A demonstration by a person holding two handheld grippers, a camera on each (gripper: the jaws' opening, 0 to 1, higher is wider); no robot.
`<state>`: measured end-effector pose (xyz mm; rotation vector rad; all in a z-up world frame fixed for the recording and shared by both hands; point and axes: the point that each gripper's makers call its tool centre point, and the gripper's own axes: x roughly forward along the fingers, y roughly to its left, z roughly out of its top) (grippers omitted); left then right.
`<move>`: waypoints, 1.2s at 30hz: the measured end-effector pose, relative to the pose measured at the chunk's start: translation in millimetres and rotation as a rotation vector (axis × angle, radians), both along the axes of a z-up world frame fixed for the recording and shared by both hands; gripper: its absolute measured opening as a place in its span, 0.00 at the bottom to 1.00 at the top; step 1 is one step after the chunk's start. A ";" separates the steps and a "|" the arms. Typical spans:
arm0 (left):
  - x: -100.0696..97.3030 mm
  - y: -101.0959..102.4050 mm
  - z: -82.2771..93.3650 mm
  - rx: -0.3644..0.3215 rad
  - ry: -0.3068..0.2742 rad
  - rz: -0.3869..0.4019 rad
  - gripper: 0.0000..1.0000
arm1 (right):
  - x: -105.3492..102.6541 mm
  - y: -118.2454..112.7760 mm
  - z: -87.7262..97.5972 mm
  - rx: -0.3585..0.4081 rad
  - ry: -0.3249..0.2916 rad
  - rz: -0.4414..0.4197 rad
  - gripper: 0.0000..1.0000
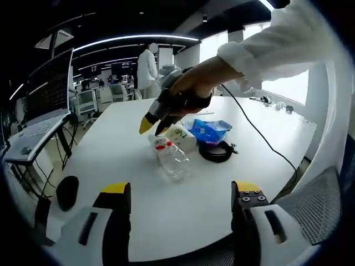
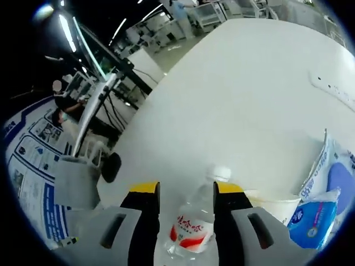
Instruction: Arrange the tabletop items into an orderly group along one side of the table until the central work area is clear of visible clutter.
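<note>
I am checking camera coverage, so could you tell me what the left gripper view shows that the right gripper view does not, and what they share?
Left gripper view alone: the person's hand holding the right gripper above the items, a black ring-shaped object, a black cable, and the left gripper with jaws apart and nothing between them.

Right gripper view alone: the right gripper's jaws flanking the bottle.

Both: the clear bottle with a red label, the blue packet and the white table.

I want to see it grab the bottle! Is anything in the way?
Nothing visible. The right gripper already has its fingers on either side of the lying bottle. The paper cup sits just beside.
</note>
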<state>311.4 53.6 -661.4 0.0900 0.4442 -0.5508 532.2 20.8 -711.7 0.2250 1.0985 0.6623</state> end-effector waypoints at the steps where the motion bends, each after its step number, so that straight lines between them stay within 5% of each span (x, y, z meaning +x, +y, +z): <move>1: -0.1 0.7 -0.8 0.005 0.004 0.003 0.75 | 0.6 0.9 0.3 0.009 0.006 -0.010 0.32; 19: -0.6 3.7 -6.7 0.034 0.020 0.009 0.73 | 10.5 2.8 -24.1 -0.086 0.033 -0.016 0.40; 36: -1.1 5.5 -11.0 0.053 0.040 0.014 0.72 | 24.3 -4.2 -49.3 -0.138 0.025 -0.087 0.28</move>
